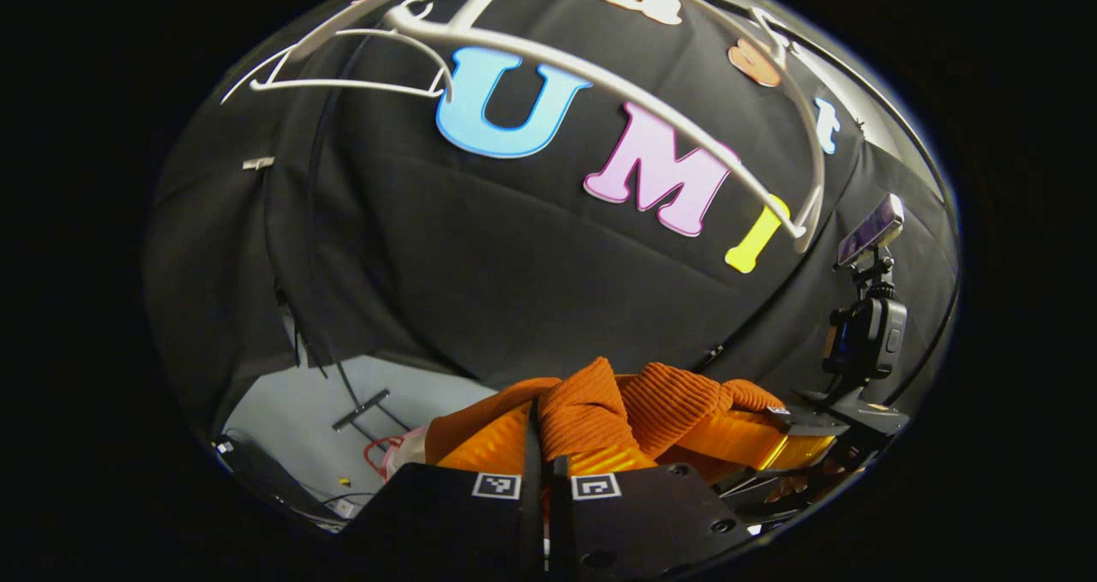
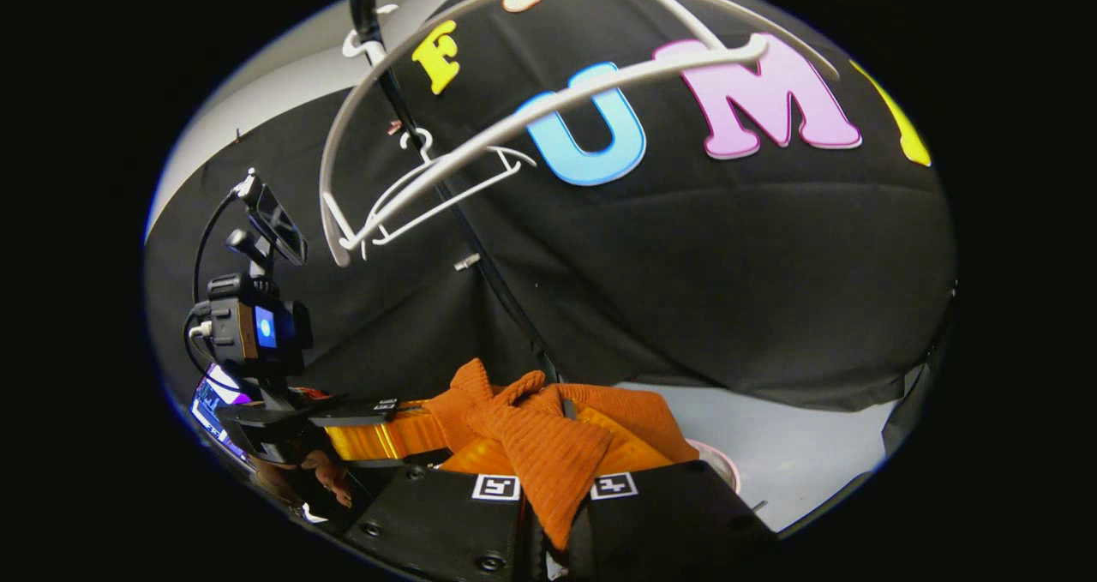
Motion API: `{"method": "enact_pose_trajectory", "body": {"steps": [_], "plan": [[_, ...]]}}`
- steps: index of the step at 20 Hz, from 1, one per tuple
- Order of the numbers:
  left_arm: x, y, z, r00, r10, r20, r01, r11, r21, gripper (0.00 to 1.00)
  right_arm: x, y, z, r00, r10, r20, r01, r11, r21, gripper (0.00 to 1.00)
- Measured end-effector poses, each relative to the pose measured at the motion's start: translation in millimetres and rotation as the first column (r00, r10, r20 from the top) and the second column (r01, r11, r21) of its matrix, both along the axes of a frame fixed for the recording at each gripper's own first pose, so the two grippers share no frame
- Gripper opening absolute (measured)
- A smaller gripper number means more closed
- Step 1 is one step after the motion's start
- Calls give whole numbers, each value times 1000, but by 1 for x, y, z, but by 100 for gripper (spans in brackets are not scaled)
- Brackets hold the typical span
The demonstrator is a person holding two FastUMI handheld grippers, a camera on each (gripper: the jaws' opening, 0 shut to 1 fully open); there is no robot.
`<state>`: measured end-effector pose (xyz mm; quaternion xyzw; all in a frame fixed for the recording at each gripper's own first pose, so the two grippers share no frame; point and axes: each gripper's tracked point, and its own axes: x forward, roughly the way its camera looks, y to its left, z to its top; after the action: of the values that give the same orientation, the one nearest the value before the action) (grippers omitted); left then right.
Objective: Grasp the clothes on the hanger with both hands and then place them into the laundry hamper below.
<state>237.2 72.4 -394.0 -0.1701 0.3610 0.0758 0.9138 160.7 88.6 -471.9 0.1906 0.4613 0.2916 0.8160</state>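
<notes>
We have the orange clothes (image 1: 600, 411) off the hanger (image 1: 600, 76) now, so the first part of the job looks done. What is left is to put them down into the laundry hamper, and we cannot tell for sure where it is from here.

In the left gripper view, the left gripper (image 1: 547, 471) sits at 6 o'clock. Its two fingers are almost together, with a fold of the orange cloth pinched between them. The other gripper (image 1: 797, 432) is over at 4 o'clock, and the cloth reaches across to it.

In the right gripper view, the right gripper (image 2: 553, 488) is also at 6 o'clock. Its fingers are close together too, and a thick flap of the clothes (image 2: 548, 445) hangs down between them. The left one (image 2: 343, 415) shows at 8 o'clock.

The cloth is soft and knitted, with little ribs running along it (like a warm sweater). It is bunched up in lumps between the two grippers.

The hanger (image 2: 480, 149) is white, thin and curved, and looks like hard plastic. It is bare and sits up at 12 o'clock, well apart from the clothes. The floor (image 2: 788, 453) below looks pale and smooth.
</notes>
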Motion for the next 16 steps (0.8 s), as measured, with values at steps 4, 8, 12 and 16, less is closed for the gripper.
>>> {"method": "enact_pose_trajectory", "body": {"steps": [4, 8, 12, 16], "plan": [[-8, -5, -17, 997, 4, -78, -4, 1000, -3, 7, -11, -2, -22, 999, 22, -44, -24, 998, -53, 14], [-24, -15, -22, 984, 41, -173, -52, 997, -58, 7, -31, -10, -52, 990, 8, -140, -23, 994, -107, 14], [-34, -20, -42, 965, 55, -255, -81, 993, -90, 7, -47, -11, -72, 974, -7, -227, -25, 990, -138, 14], [-36, -18, -58, 951, 67, -302, -105, 988, -113, 7, -58, -11, -82, 964, 1, -265, -43, 988, -151, 14]]}}
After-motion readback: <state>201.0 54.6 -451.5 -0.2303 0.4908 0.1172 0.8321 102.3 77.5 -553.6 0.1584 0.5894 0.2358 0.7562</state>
